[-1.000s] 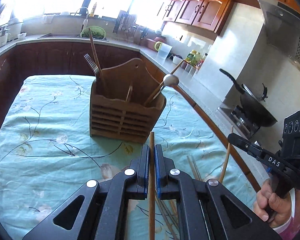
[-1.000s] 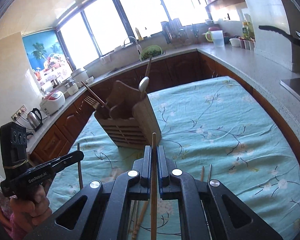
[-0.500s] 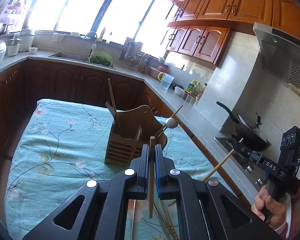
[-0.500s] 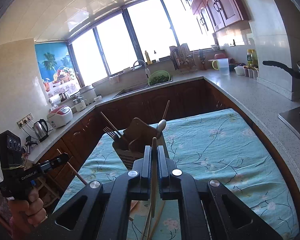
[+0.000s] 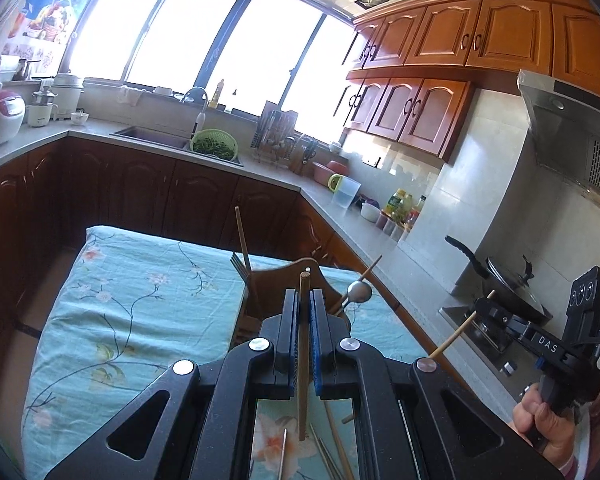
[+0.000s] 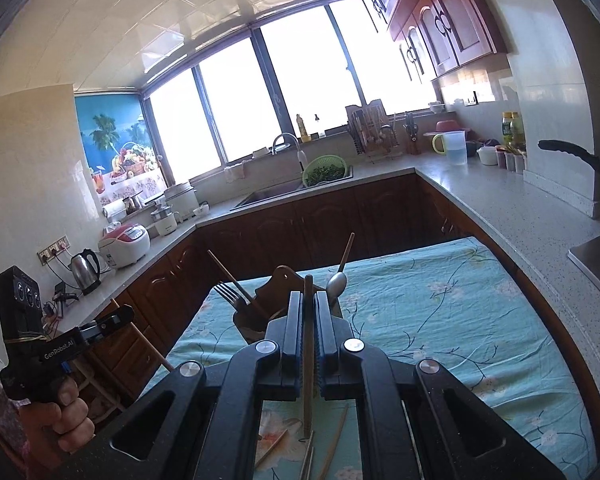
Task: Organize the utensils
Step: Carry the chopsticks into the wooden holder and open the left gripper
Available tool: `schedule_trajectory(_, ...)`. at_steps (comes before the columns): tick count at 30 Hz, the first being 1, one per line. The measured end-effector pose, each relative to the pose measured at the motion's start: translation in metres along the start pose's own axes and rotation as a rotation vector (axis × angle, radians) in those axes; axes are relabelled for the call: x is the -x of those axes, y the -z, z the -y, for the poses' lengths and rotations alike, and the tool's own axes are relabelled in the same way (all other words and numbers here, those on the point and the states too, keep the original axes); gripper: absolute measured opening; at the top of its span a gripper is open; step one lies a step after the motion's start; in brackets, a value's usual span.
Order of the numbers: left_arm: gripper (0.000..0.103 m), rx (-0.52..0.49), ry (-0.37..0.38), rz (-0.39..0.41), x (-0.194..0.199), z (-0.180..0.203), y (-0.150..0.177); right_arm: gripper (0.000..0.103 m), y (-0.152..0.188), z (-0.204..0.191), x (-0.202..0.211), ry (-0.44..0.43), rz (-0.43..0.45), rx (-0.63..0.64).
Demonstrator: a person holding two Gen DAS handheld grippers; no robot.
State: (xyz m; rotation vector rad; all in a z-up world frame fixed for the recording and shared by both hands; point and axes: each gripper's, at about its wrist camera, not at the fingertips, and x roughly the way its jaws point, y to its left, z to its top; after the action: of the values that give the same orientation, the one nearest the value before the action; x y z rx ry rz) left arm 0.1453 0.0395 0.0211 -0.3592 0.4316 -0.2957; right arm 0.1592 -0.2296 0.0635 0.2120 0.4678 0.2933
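Note:
My left gripper is shut on a wooden chopstick, held upright above the table. My right gripper is shut on another wooden chopstick. It also shows at the right of the left wrist view, its chopstick slanting down. The left gripper shows at the left of the right wrist view. The wooden utensil holder stands beyond both, mostly hidden, with a fork, a spoon and a chopstick in it. Loose chopsticks lie on the cloth below.
The table has a teal floral cloth. Kitchen counters wrap round it, with a sink, a green colander, a rice cooker and a wok on the stove at the right.
Both grippers have risen high above the table with their chopsticks. The holder now looks smaller and lower in both views. The right gripper's chopstick has tilted from near upright to slanted.

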Motion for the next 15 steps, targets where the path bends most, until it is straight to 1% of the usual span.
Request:
schedule_trajectory(8,0.003,-0.002,-0.014,0.114,-0.012,-0.002,-0.033,0.005,-0.037,-0.003,-0.016,-0.004,0.086,-0.009)
schedule_trajectory(13,0.003,-0.011,-0.039,0.174,-0.033,-0.002,-0.051,0.005,-0.060,-0.005,-0.037,-0.001,0.133,-0.011)
schedule_trajectory(15,0.003,-0.018,-0.055,0.200,-0.044,-0.003,-0.053,0.005,-0.066,-0.005,-0.048,0.007,0.145,-0.008)
